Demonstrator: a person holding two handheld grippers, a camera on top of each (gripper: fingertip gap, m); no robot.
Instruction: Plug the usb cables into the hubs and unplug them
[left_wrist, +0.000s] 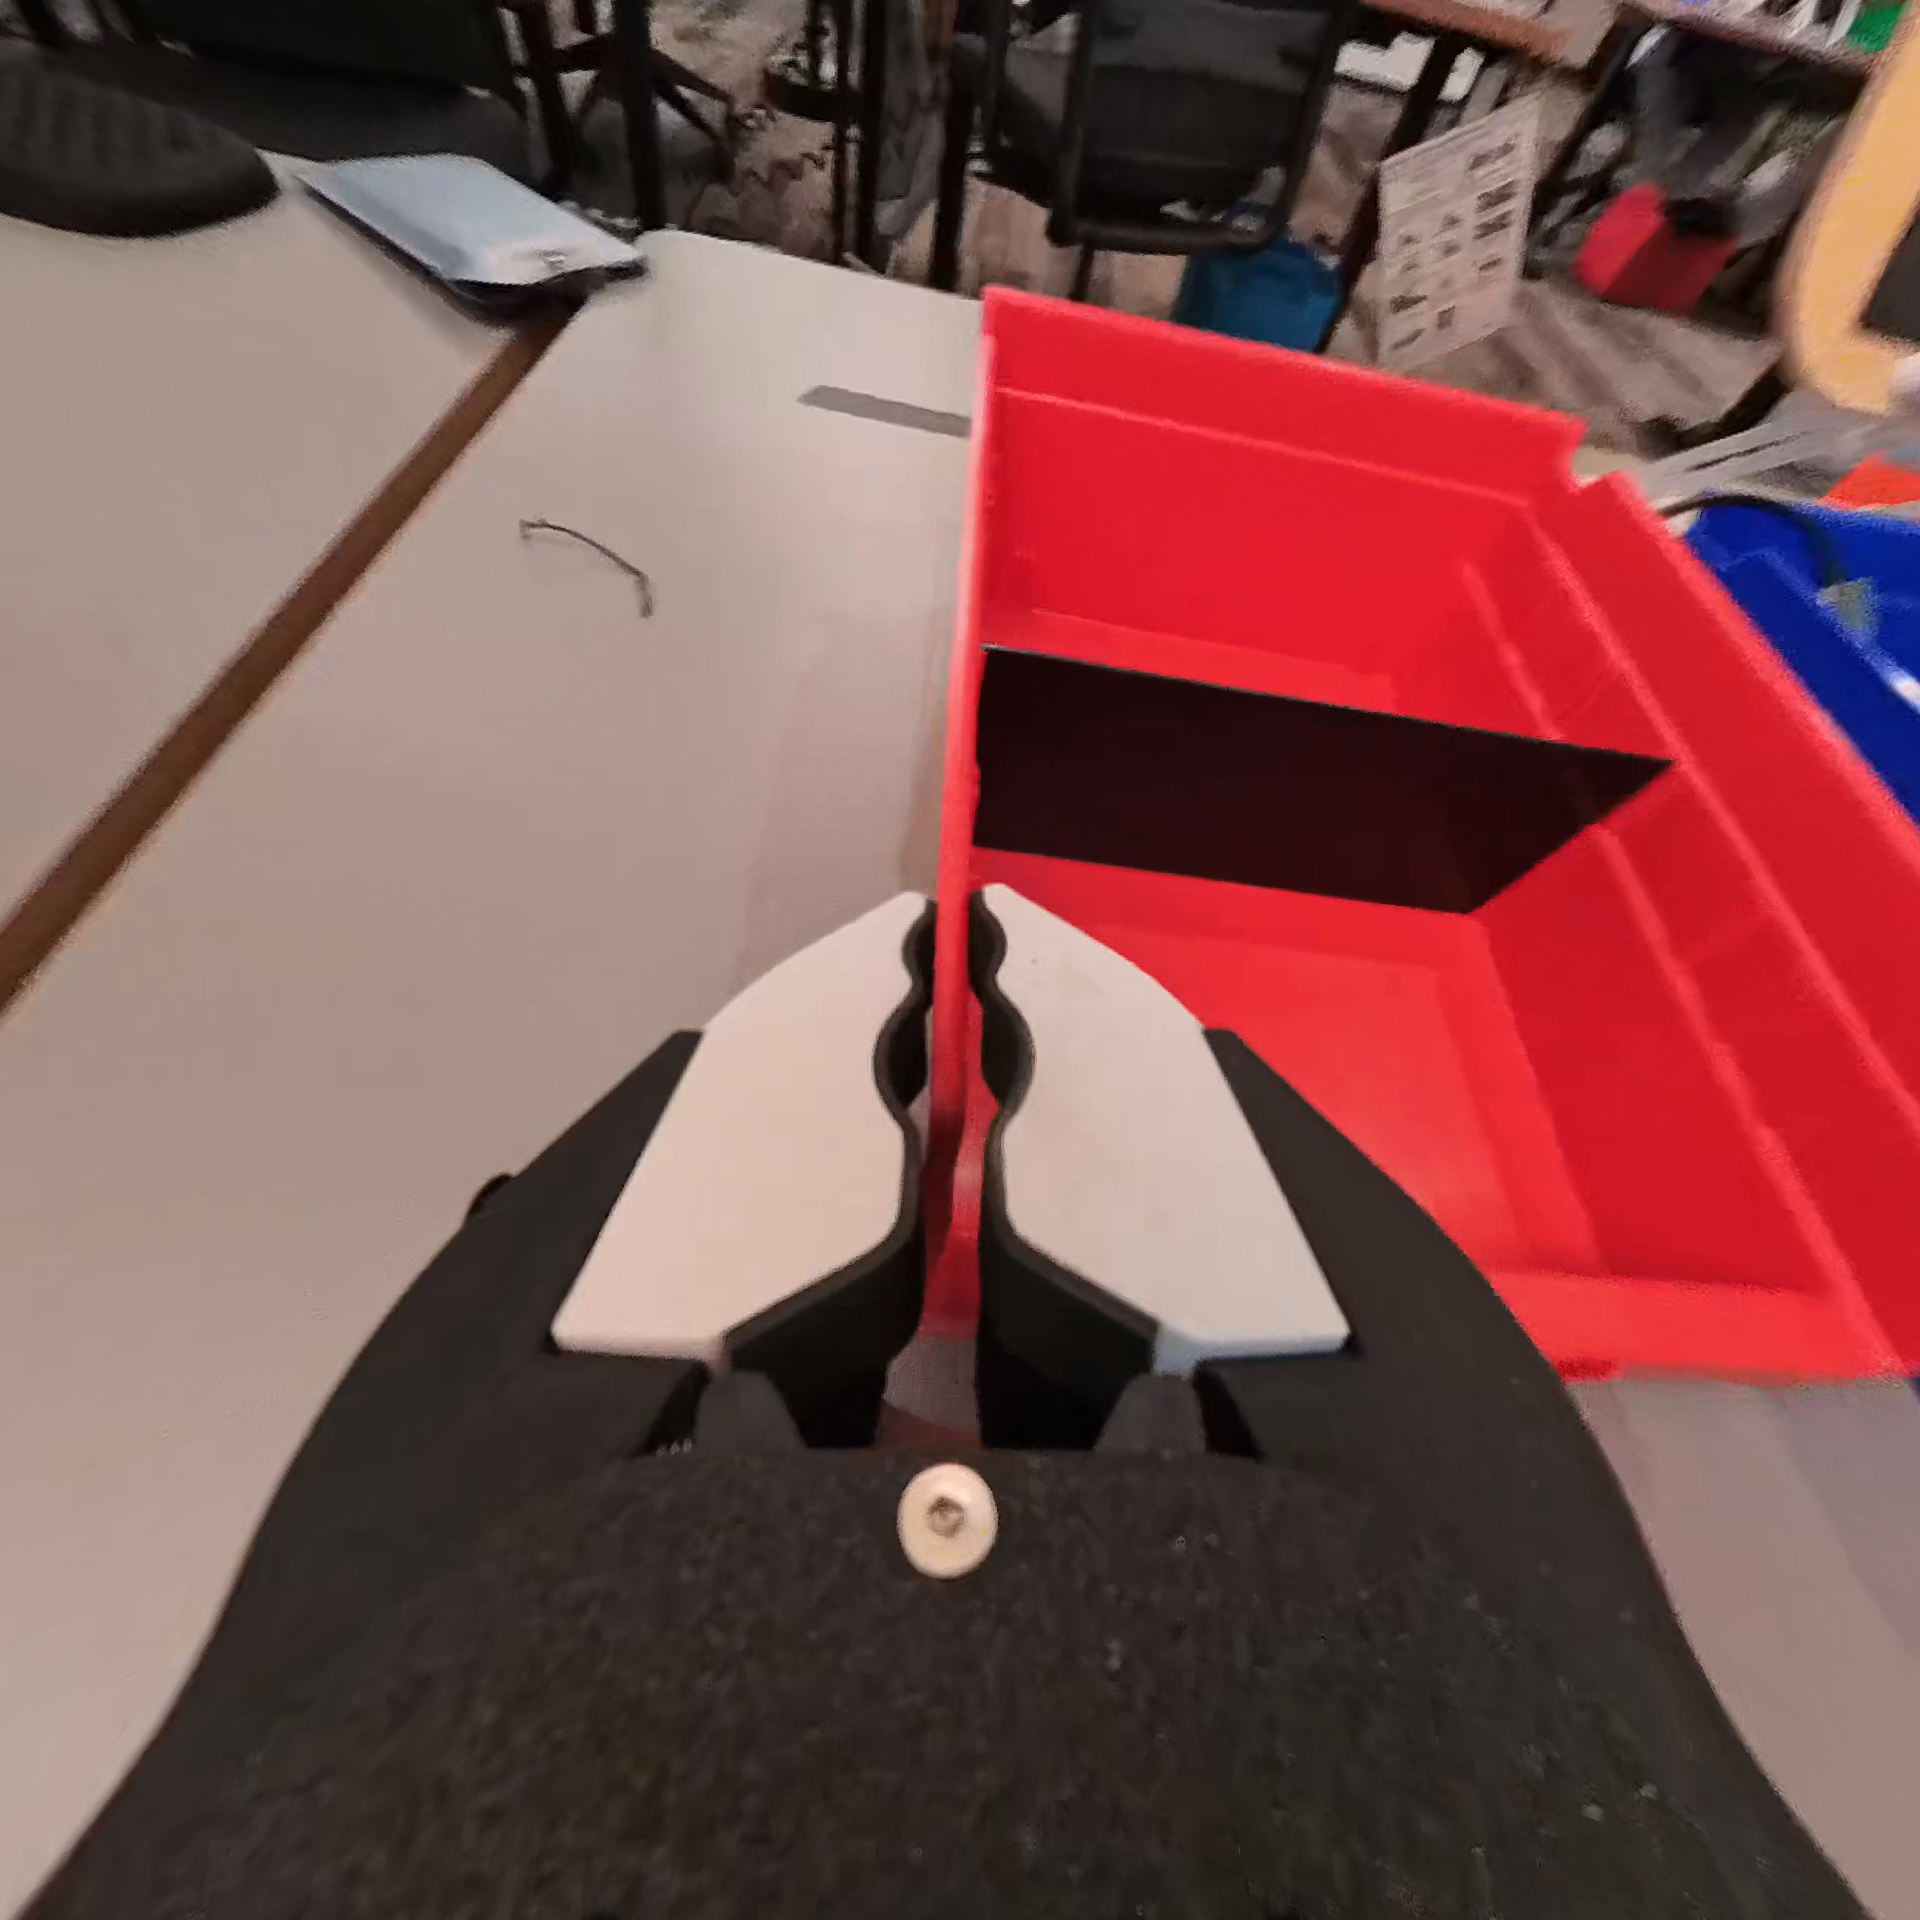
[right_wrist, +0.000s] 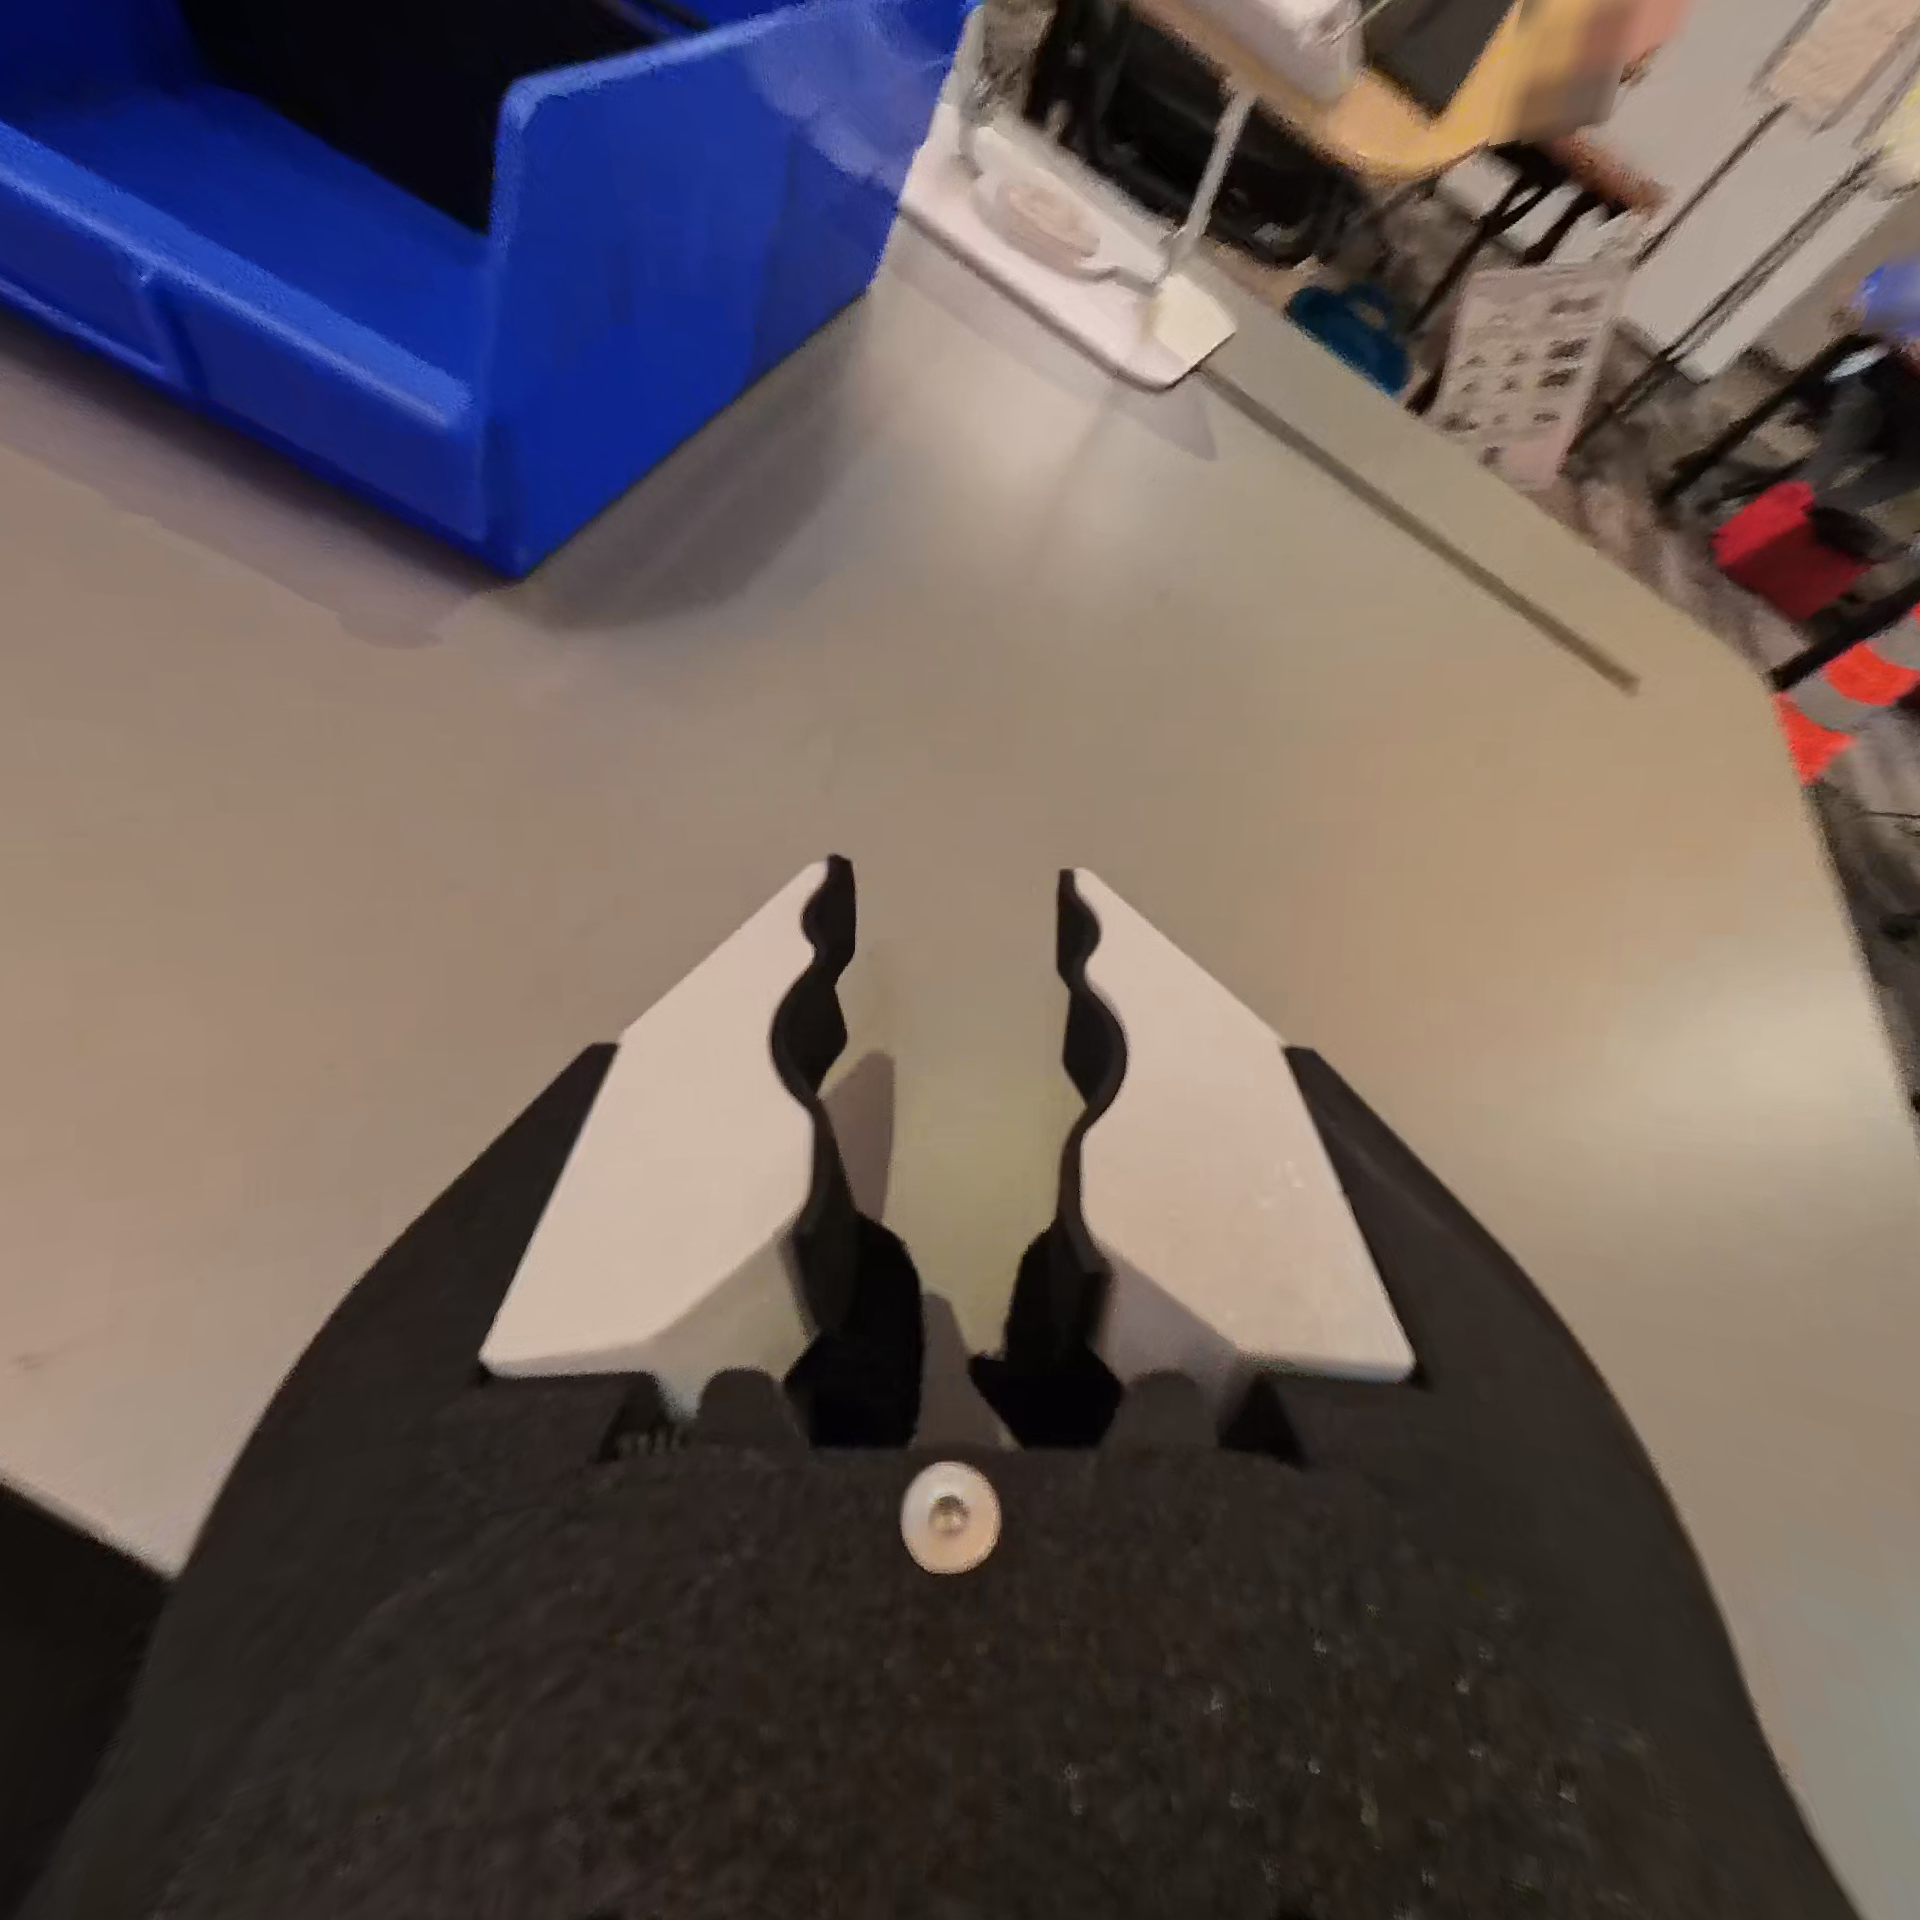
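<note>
- Clamped on the side wall of the red bin (left_wrist: 1299, 582), the left gripper (left_wrist: 951, 925) has its fingers pinched tight.
- Right gripper (right_wrist: 956, 883) hangs over bare table (right_wrist: 1143, 675), fingers apart, holding nothing.
- Ahead and left of it sits a blue bin (right_wrist: 416, 260).
- Neither cables nor hubs show anywhere; plugging looks unstarted, though blur and the blue bin's dark inside may hide them.

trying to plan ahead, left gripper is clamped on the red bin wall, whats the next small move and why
Probably slide the red bin to its spot and release: the left gripper is shut on its side wall, the bin looks empty, and no cable or hub shows. The right gripper is open over bare table.
</note>
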